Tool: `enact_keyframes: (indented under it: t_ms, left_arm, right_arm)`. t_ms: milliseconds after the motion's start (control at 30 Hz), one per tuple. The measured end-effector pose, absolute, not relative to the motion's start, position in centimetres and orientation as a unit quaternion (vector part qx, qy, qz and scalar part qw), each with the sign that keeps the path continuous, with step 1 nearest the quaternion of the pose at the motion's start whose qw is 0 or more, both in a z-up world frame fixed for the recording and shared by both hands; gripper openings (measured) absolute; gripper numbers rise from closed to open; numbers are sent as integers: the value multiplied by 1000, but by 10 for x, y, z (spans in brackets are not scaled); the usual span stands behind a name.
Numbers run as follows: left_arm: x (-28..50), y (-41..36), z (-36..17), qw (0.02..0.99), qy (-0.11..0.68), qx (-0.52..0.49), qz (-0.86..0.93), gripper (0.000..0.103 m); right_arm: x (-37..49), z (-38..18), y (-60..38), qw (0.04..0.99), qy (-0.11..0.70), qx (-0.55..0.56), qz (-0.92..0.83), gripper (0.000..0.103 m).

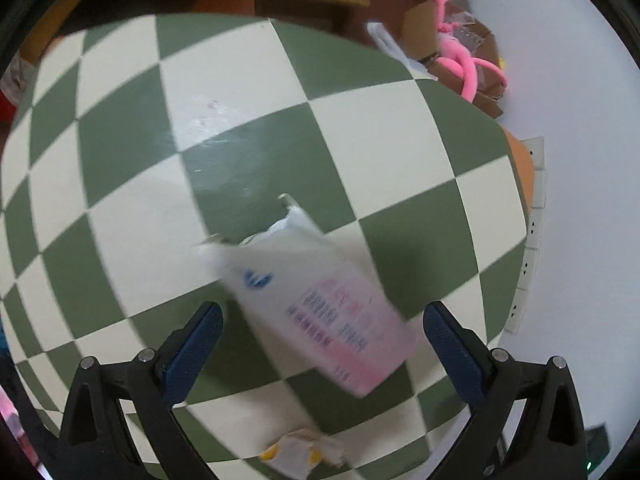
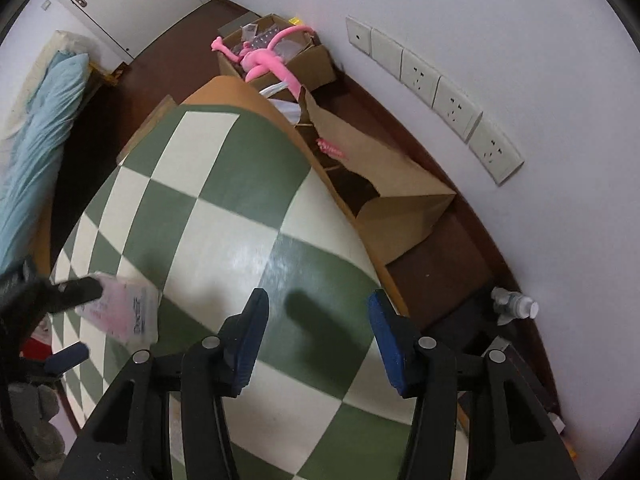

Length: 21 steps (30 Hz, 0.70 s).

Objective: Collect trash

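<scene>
The checkered table (image 1: 120,160) fills both views, green and cream squares running to an orange edge on the right. Beyond that edge, on the floor against the wall, stands an open brown paper bag (image 2: 400,200), which looks like the likely place for the trash (a judgement, nothing marks it as such).

On the table, in the left wrist view, lies a torn-open white carton (image 1: 320,304) with pink and blue print, blurred, its ripped end pointing far. The left gripper (image 1: 322,328) is spread wide with the carton between its fingers; the pads do not seem to touch it. A small crumpled wrapper (image 1: 304,454) with yellow spots lies nearer, just below the carton.

The right gripper (image 2: 318,340) hangs spread over bare table near the right edge, holding nothing.

The step in hand appears to be the pick of the carton. The next move calls for the left fingers to press in on its long sides, squarely, since a torn box may buckle.
</scene>
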<state>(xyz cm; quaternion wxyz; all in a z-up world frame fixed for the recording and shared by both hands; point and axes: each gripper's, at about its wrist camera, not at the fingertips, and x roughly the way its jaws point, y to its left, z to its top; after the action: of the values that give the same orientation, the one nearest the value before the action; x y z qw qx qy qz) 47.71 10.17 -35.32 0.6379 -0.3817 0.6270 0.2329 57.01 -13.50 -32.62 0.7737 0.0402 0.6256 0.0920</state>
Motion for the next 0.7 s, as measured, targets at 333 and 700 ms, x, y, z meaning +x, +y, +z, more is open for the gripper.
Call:
enact_keyframes:
  t_ms: [333, 700]
  left_arm:
    - [424, 104, -322, 714, 610, -256, 228, 52]
    - [278, 119, -314, 743, 609, -115, 253, 52]
  right_arm:
    - [560, -312, -143, 774, 621, 45, 116, 54]
    - [485, -307, -81, 749, 621, 34, 229, 67]
